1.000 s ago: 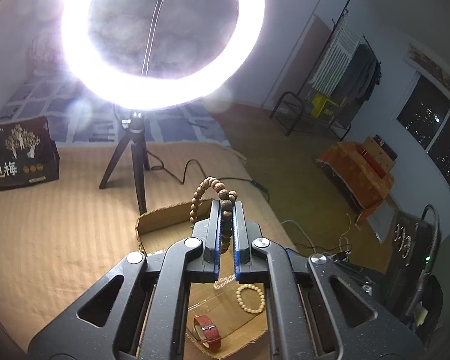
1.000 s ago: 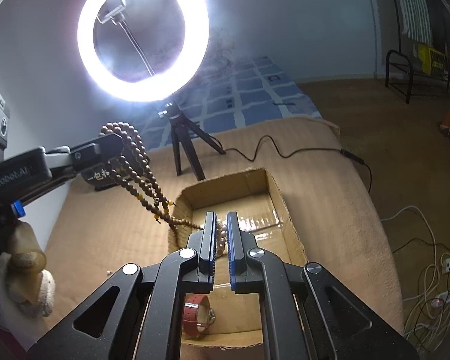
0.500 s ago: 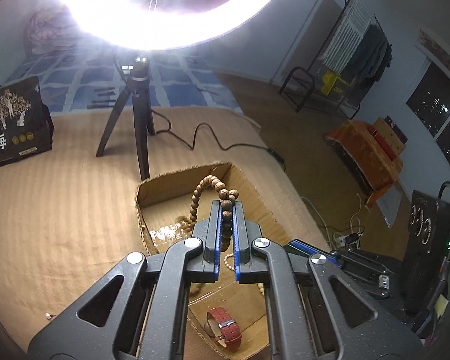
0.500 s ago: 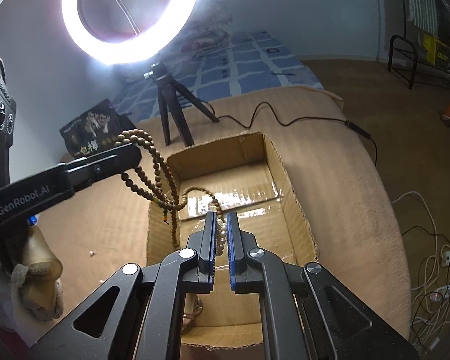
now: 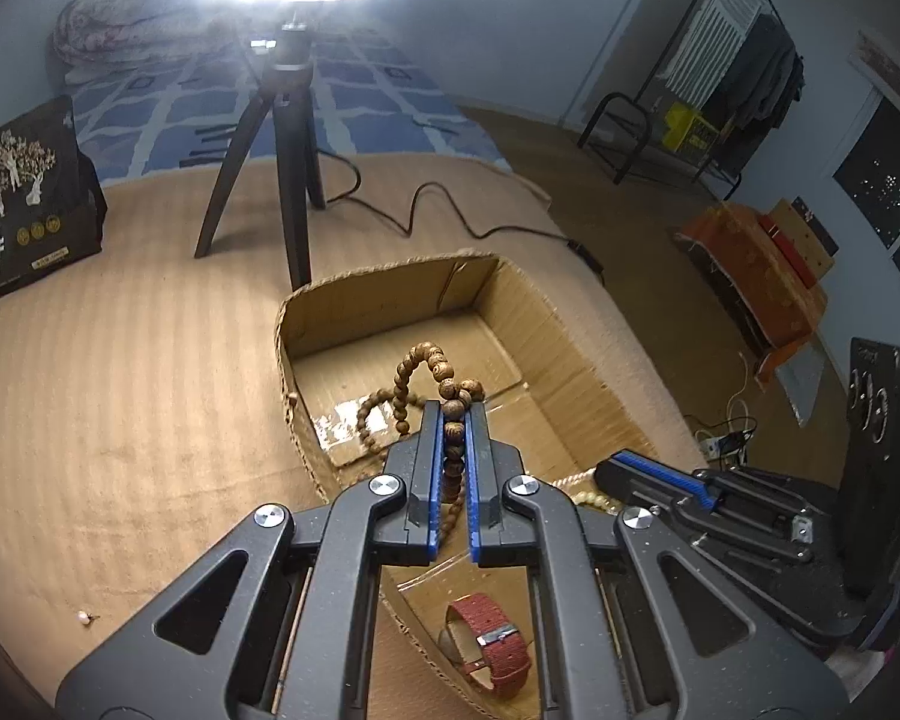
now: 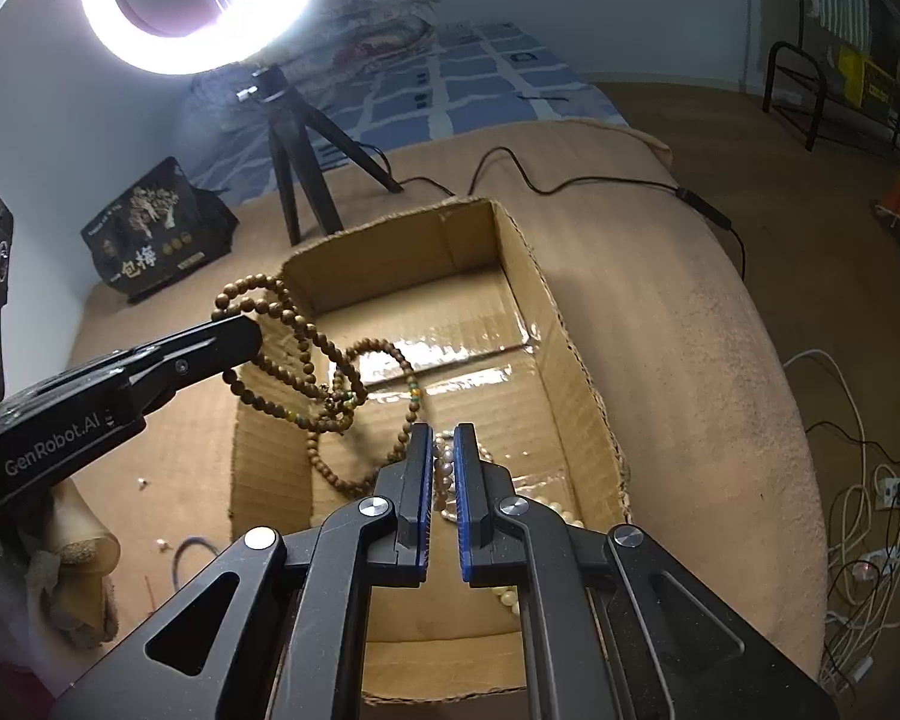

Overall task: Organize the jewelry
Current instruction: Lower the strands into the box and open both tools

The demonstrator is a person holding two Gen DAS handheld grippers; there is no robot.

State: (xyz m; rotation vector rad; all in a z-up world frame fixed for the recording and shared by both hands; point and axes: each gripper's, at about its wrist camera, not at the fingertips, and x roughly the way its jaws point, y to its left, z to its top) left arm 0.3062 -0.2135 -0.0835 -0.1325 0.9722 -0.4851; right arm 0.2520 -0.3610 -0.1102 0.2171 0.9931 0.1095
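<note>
My left gripper is shut on a long strand of brown wooden beads and holds it over an open cardboard box. In the right wrist view the left gripper shows at the left, with the bead strand hanging from it in loops down into the box. My right gripper is shut on a white pearl strand low inside the box. A red watch lies at the near end of the box.
The box sits on a tan blanket. A ring light on a black tripod stands just behind the box, its cable trailing right. A black printed bag stands at the far left. A small pearl earring lies on the blanket.
Both grippers have come down toward the box. The wooden bead strand has sunk lower, its loops now reaching the box floor. The right gripper still holds the pearls.
</note>
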